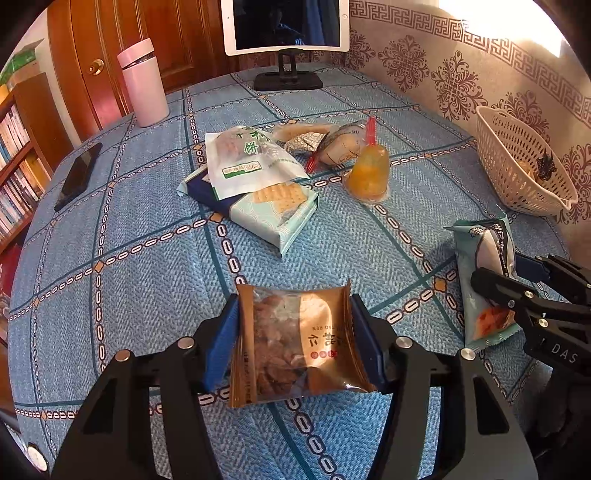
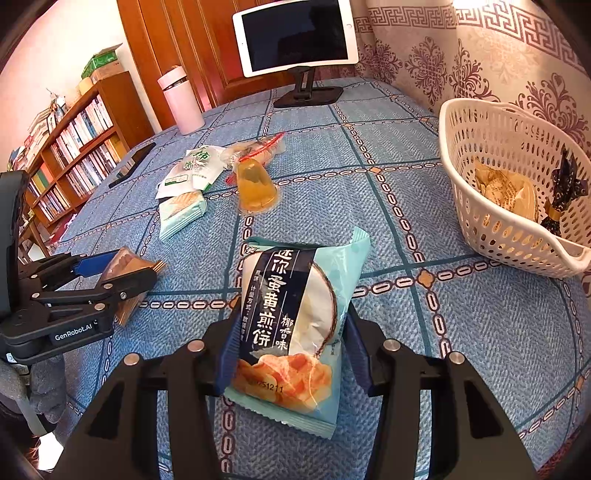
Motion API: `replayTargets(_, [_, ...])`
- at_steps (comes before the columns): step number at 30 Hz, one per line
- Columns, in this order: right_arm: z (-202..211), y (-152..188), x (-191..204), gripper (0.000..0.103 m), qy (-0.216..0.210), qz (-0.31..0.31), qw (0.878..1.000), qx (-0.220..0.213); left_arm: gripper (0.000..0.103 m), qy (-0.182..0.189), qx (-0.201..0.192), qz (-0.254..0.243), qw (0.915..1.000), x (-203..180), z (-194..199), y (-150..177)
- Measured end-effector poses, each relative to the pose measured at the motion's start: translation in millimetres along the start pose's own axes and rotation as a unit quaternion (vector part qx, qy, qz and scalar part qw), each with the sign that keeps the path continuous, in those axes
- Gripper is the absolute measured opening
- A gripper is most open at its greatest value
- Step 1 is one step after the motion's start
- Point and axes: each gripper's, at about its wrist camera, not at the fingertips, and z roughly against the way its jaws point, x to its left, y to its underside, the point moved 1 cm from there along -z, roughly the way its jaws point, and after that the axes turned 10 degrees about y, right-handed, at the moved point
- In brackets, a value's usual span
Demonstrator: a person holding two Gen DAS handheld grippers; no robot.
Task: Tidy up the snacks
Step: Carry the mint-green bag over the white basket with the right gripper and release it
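Note:
My left gripper is shut on a brown walnut snack packet, held just above the blue tablecloth; it also shows at the left of the right wrist view. My right gripper is shut on a light-blue coconut egg-roll packet, also seen in the left wrist view. A white perforated basket stands at the right with a few snacks inside. A pile of snacks lies mid-table: a white pastry packet, a teal cracker pack and an orange jelly cup.
A pink thermos and a tablet on a stand stand at the table's far side. A black phone lies at the left. A bookshelf stands beyond the left edge. The patterned wall runs behind the basket.

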Motion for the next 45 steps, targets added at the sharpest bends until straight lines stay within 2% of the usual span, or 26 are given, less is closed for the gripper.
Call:
replayTargets(5, [8, -6, -2, 0.05, -0.007, -0.01, 1.0, -0.013, 0.06, 0.003, -0.01, 0.013, 0.9999, 2, 9, -4])
replayTargets(12, [34, -23, -9, 0.05, -0.007, -0.025, 0.998, -0.054, 0.06, 0.012, -0.039, 0.022, 0.9989, -2, 23, -20])
replayTargets(19, [59, -42, -30, 0.05, 0.012, -0.051, 0.994, -0.098, 0.06, 0.017, -0.047, 0.02, 0.9985, -10, 27, -27])
replayTargets(27, [78, -64, -88, 0.05, 0.072, -0.106, 0.982, -0.139, 0.06, 0.019, -0.05, 0.011, 0.9985, -17, 27, -35])
replayTargets(33, [74, -77, -126, 0.05, 0.117, -0.131, 0.974, -0.145, 0.06, 0.024, -0.052, 0.001, 0.9984, -27, 25, -42])
replayTargets(39, [60, -89, -141, 0.05, 0.156, -0.131, 0.968, -0.144, 0.06, 0.025, -0.052, -0.006, 0.9983, -33, 23, -48])
replayTargets(40, [58, -91, -142, 0.051, 0.165, -0.131, 0.967, -0.146, 0.06, 0.025, -0.052, -0.007, 0.9983, -33, 22, -49])
replayTargets(43, [52, -92, -146, 0.063, 0.193, -0.13, 0.961, -0.148, 0.06, 0.025, -0.051, -0.01, 0.9983, -37, 20, -52])
replayTargets(45, [51, -92, -146, 0.063, 0.192, -0.13, 0.961, -0.149, 0.06, 0.027, -0.05, -0.012, 0.9983, -40, 19, -55])
